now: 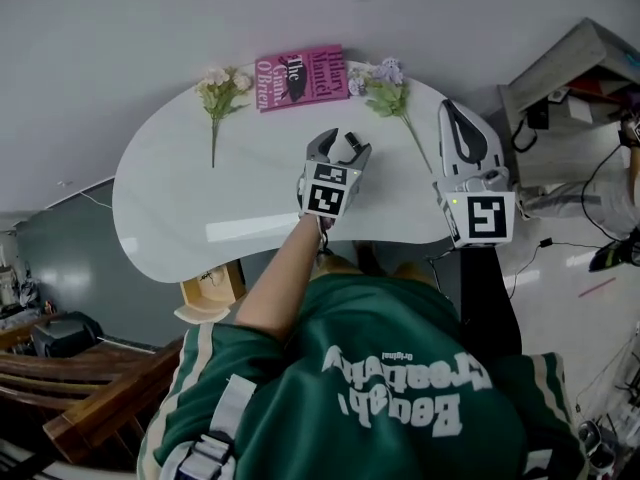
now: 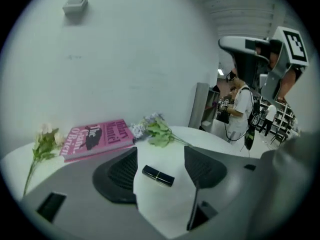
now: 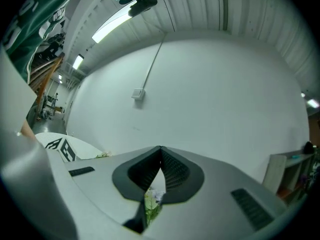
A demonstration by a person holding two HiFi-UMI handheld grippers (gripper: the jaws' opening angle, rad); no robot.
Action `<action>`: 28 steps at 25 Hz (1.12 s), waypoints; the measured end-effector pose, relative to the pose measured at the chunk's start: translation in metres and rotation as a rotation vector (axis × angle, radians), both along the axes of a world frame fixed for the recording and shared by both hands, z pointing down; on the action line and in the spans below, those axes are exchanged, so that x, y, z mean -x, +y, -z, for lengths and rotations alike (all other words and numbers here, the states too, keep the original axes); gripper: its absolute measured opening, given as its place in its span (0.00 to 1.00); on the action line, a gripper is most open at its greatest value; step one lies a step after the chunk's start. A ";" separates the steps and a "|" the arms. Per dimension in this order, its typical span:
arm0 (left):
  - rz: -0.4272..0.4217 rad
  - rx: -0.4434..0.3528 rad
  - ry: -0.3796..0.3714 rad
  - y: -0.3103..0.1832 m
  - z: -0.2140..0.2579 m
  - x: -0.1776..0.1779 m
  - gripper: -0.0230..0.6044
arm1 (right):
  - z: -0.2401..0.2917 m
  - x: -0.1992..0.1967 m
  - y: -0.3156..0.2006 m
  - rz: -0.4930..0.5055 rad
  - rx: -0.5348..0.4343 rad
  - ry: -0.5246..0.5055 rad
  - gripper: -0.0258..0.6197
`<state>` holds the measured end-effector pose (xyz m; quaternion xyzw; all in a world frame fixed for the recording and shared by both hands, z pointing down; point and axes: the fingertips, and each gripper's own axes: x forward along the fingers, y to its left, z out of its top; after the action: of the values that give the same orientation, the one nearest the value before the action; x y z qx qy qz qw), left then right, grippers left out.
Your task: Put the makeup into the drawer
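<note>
Near end: I am holding the left gripper (image 1: 343, 149) low over the white table (image 1: 200, 203), jaws spread wide, grasping nothing. One black lipstick tube (image 2: 158, 175) is lying flat on the tabletop in the gap between the two pads, touching neither of them. Nothing is blocking the jaws on either side of it.

The right gripper (image 1: 448, 110) is resting at the table's right edge, jaws pinched together at the tips and empty; only a sliver of flower is showing through the slit below them.

A wooden piece (image 1: 210, 288) is sticking out from under the table's near edge; I cannot tell whether it is the drawer.

Farther back: two artificial flower sprigs, the left sprig (image 1: 222, 90) and the right sprig (image 1: 385, 88), are lying on either side of one pink book (image 1: 301, 77) at the table's far edge, against the wall (image 1: 150, 18). All three are lying well apart from the lipstick.
</note>
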<state>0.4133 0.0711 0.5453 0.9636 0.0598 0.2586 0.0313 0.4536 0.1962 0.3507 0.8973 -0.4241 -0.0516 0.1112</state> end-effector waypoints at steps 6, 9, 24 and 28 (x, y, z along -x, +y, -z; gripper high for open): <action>0.096 0.051 -0.143 0.000 -0.065 -0.011 0.53 | -0.010 -0.003 0.012 -0.030 0.017 -0.018 0.05; 0.102 0.058 -0.199 0.006 -0.091 -0.010 0.53 | -0.017 -0.002 0.019 -0.045 0.033 -0.033 0.05; 0.011 -0.090 -0.206 0.013 -0.098 -0.012 0.21 | -0.020 -0.006 0.032 -0.051 0.031 -0.042 0.05; -0.018 -0.169 -0.081 0.008 -0.048 -0.017 0.21 | -0.014 -0.005 0.025 -0.037 0.010 -0.032 0.05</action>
<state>0.4302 0.0787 0.5936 0.9510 0.0452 0.3017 -0.0502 0.4590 0.2208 0.3651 0.9050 -0.4096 -0.0331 0.1101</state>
